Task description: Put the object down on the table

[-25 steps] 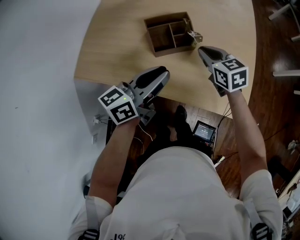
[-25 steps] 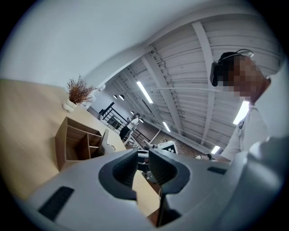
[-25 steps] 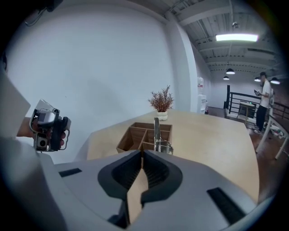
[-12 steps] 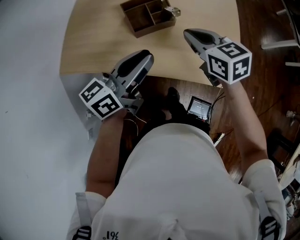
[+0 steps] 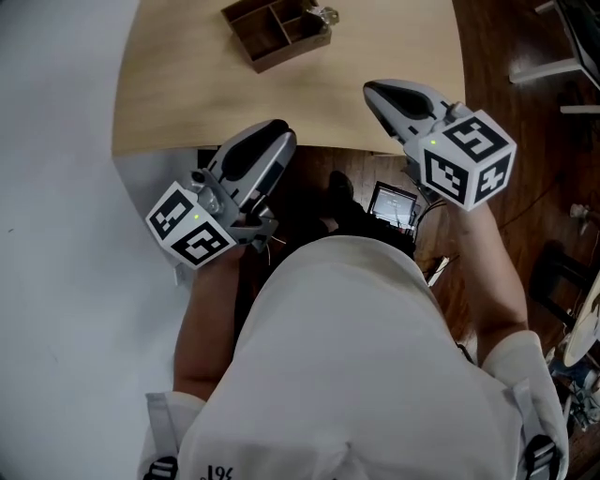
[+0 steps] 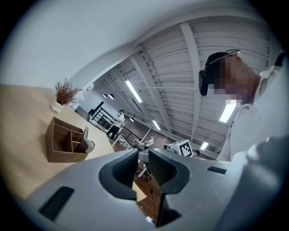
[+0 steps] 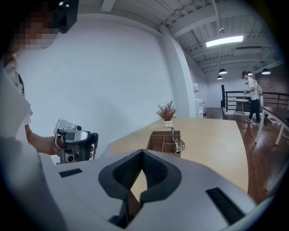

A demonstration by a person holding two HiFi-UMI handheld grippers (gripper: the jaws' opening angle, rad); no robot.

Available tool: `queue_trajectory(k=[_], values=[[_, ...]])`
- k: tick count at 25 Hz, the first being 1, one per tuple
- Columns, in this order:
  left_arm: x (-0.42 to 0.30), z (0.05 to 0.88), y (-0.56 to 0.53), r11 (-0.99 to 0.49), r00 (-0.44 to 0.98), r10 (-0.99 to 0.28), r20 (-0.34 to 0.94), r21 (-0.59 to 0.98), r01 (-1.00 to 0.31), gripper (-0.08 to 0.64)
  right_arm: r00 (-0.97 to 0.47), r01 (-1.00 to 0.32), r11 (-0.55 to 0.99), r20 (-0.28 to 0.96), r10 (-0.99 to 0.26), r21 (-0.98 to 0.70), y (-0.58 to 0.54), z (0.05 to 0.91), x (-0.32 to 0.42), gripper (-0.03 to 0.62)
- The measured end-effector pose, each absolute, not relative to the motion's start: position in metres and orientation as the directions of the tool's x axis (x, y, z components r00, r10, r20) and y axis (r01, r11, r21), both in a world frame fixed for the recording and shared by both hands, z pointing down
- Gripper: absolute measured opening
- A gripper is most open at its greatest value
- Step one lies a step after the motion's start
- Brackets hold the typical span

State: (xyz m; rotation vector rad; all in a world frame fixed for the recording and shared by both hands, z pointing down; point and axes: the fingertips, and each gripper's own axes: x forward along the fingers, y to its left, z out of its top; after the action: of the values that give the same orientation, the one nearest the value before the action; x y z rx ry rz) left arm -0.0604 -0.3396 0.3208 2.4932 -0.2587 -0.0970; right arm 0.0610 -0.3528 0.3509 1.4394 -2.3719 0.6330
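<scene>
Left gripper view: the left gripper had a smooth grey moulded shell and two black ribbed pads standing a narrow slit apart, with nothing between them. Right gripper view: the right gripper was of the same make, its pad tips pressed together with a diamond-shaped gap behind them and nothing held.

Head view: both grippers hovered at the near edge of the table, a pale wood-grain top with a curved left edge. Towards the far side, well apart from both, sat the wooden organiser: dark brown, rectangular, open-topped and divided into compartments. The small metal object, shiny, was at the organiser's right end, touching or just beside it. The right gripper view showed a thin upright loop on it, too small to see from the head.

Gripper views only: a dried sprig in a white pot beyond the organiser. Head view only: a lit screen below the table edge.
</scene>
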Motion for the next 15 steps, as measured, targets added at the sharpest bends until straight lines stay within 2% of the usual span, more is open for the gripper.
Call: queue_trajectory(k=[15], values=[[-0.081,0.313,-0.317,-0.797,0.979,-0.206,-0.001,0.581,-0.167,0.071,-0.430,-0.903,0.388,0.416,-0.801,-0.186,-0.325,0.325,0.053,0.002]])
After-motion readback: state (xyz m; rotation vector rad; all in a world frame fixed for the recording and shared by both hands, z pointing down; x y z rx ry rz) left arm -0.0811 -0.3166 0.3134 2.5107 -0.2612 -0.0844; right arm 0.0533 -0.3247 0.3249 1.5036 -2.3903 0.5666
